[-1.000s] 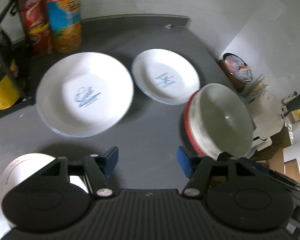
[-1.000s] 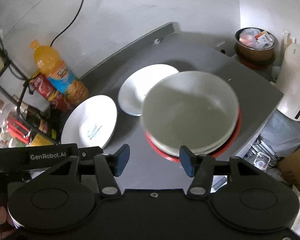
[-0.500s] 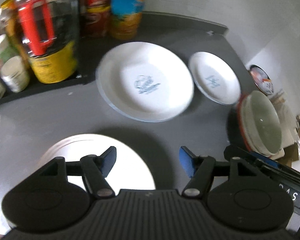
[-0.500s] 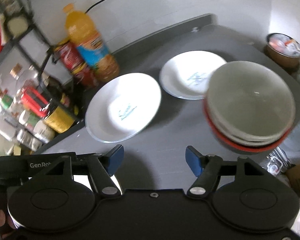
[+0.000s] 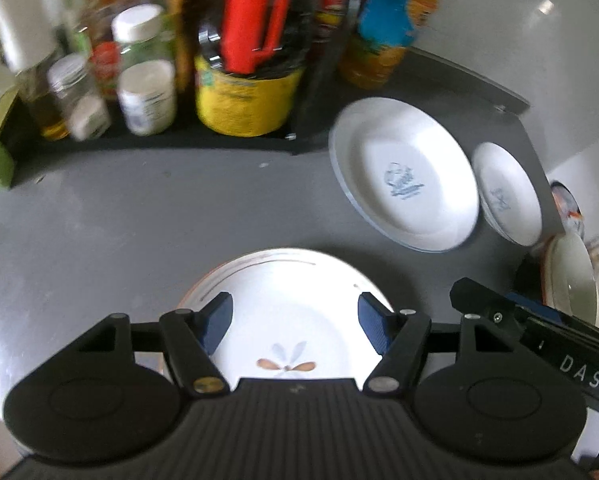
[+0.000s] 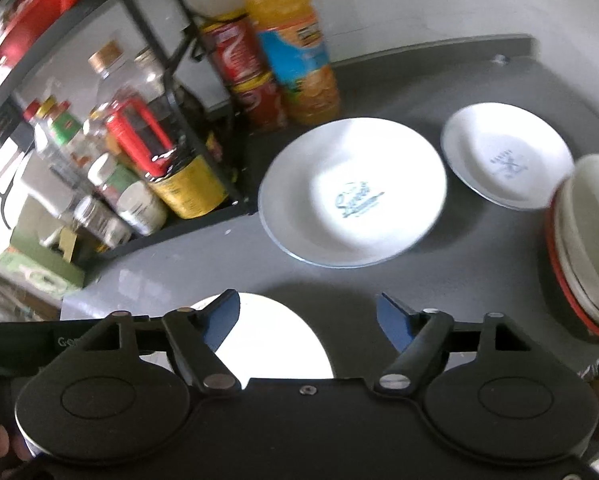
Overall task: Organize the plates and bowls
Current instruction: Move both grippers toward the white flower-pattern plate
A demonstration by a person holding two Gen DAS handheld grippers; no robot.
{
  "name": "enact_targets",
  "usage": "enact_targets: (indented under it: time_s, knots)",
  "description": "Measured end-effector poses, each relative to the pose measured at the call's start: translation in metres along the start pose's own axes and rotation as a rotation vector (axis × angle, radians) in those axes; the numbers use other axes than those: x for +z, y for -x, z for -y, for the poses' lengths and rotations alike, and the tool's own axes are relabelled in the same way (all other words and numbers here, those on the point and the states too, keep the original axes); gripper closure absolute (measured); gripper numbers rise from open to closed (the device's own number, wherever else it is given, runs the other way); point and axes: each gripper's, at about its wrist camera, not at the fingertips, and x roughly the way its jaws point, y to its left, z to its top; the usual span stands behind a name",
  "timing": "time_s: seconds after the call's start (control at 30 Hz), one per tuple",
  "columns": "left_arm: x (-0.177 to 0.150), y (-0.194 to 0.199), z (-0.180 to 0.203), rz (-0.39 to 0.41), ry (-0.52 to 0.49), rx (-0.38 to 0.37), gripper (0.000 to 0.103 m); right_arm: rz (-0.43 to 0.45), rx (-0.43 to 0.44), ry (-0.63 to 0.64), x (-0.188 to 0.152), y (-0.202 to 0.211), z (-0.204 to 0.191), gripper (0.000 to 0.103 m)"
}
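Note:
A stack of white plates with a leaf motif (image 5: 287, 320) lies on the grey counter right under my open left gripper (image 5: 295, 316); the same stack (image 6: 267, 340) shows below my open right gripper (image 6: 309, 316). Further back lies a large white plate with a blue logo (image 5: 403, 172) (image 6: 353, 190), and beside it to the right a small white plate (image 5: 507, 194) (image 6: 507, 156). Stacked bowls, red one at the bottom (image 5: 571, 280) (image 6: 583, 240), stand at the right edge. Neither gripper holds anything.
A black rack (image 6: 203, 140) with jars, bottles and a yellow-labelled container (image 5: 243, 100) fills the back left. An orange juice bottle (image 6: 295, 48) and red cans (image 6: 247, 72) stand against the wall. The right gripper's body (image 5: 539, 328) shows at the lower right of the left wrist view.
Both views have swung left, away from the stacked bowls toward the rack. The leaf-motif plate stack has come under both grippers. Both grippers stay open.

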Motion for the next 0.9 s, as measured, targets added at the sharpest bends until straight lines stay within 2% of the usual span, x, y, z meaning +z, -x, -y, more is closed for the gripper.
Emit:
enact_targets:
  time_s: [0.37,0.57,0.67,0.9]
  knots:
    - [-0.013,-0.002,-0.019,-0.009,0.122,0.063,0.036,-0.060,0.068,0.149,0.012,-0.016,-0.009,0.020]
    - [-0.021,-0.006,-0.010,-0.010,0.192,0.099,0.036,-0.101,0.109,0.244,0.026,-0.023,0.005,0.020]
    - [-0.026,-0.007,-0.005,-0.016,0.253,0.123,0.036,-0.114,0.132,0.287,0.034,-0.024,0.013,0.015]
    - [-0.033,-0.011,0.014,-0.009,0.379,0.166,0.036,-0.169,0.203,0.423,0.055,-0.032,0.027,0.015]
